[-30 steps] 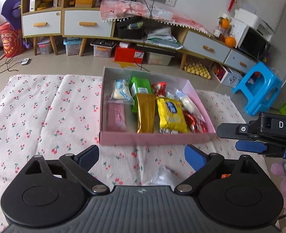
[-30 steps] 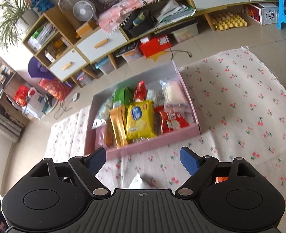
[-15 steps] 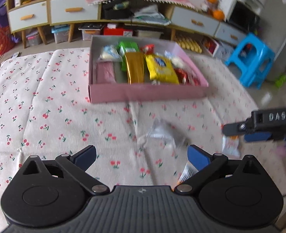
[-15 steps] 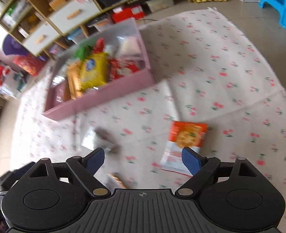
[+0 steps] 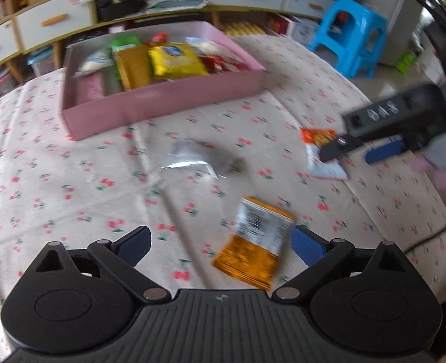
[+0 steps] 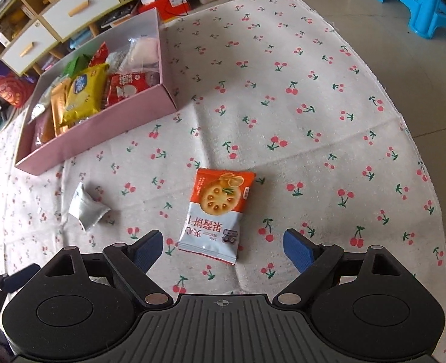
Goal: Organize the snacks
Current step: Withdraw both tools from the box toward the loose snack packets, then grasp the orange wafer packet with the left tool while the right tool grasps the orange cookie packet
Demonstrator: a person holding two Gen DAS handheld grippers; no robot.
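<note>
A pink box (image 5: pixel 162 96) (image 6: pixel 101 133) holding several snack packets sits on the cherry-print cloth. Loose on the cloth lie an orange and silver packet (image 5: pixel 254 243), a small silver packet (image 5: pixel 192 158) (image 6: pixel 85 208) and an orange and white biscuit packet (image 6: pixel 215 211) (image 5: pixel 321 151). My left gripper (image 5: pixel 219 243) is open, hanging above the orange and silver packet, which lies near its right finger. My right gripper (image 6: pixel 223 249) is open above the lower end of the biscuit packet. In the left wrist view the right gripper (image 5: pixel 371 148) shows at the right, over the biscuit packet.
The cloth (image 6: pixel 298 106) covers the floor, its edge running along the right. Behind the box stand low cabinets with drawers (image 5: pixel 56 24) and storage bins. A blue plastic stool (image 5: pixel 353 33) (image 6: pixel 425 3) is at the far right on the tiled floor.
Both grippers have come down and tilted toward the cloth. The loose packets, first hidden or barely visible, are now in front of the fingers. The box has shifted toward the top of both views.
</note>
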